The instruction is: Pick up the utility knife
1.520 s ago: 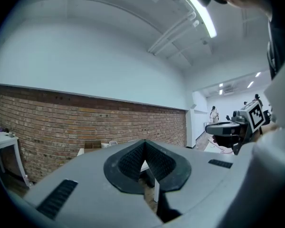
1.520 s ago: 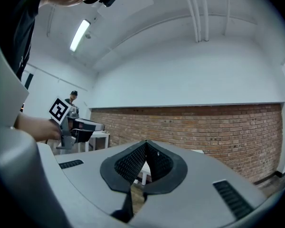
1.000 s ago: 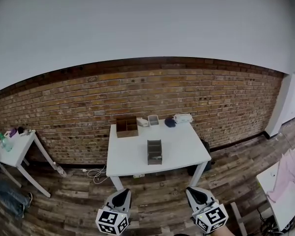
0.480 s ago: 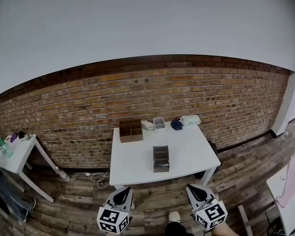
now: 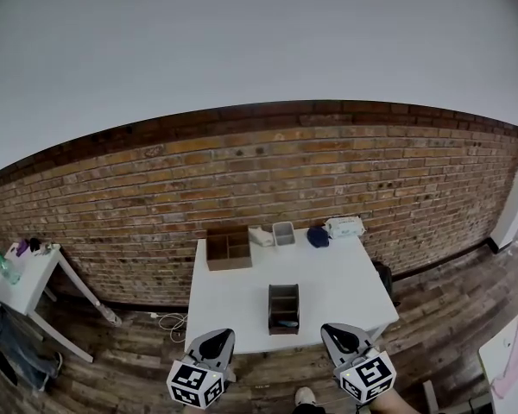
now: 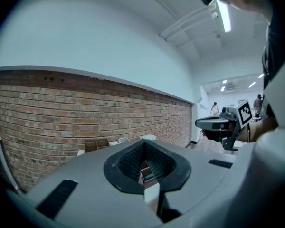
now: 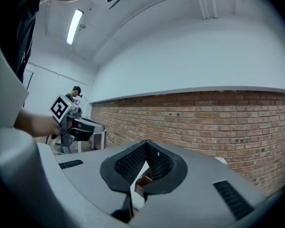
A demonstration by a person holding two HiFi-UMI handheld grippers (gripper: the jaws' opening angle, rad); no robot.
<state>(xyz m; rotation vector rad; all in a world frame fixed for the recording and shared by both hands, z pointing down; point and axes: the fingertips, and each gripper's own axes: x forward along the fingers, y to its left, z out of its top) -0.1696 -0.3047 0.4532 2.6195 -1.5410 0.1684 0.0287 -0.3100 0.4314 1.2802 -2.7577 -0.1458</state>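
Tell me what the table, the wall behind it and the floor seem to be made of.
The table looks like white painted or laminated board, smooth and matte. The wall is bare red-brown brick in its lower part, with mortar lines showing, and smooth white plaster or paint above. The floor looks like dark wooden planks, going by the board seams.

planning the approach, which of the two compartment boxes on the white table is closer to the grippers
The dark grey box, standing alone near the table's front edge. The brown wooden box sits farther back, by the brick wall.
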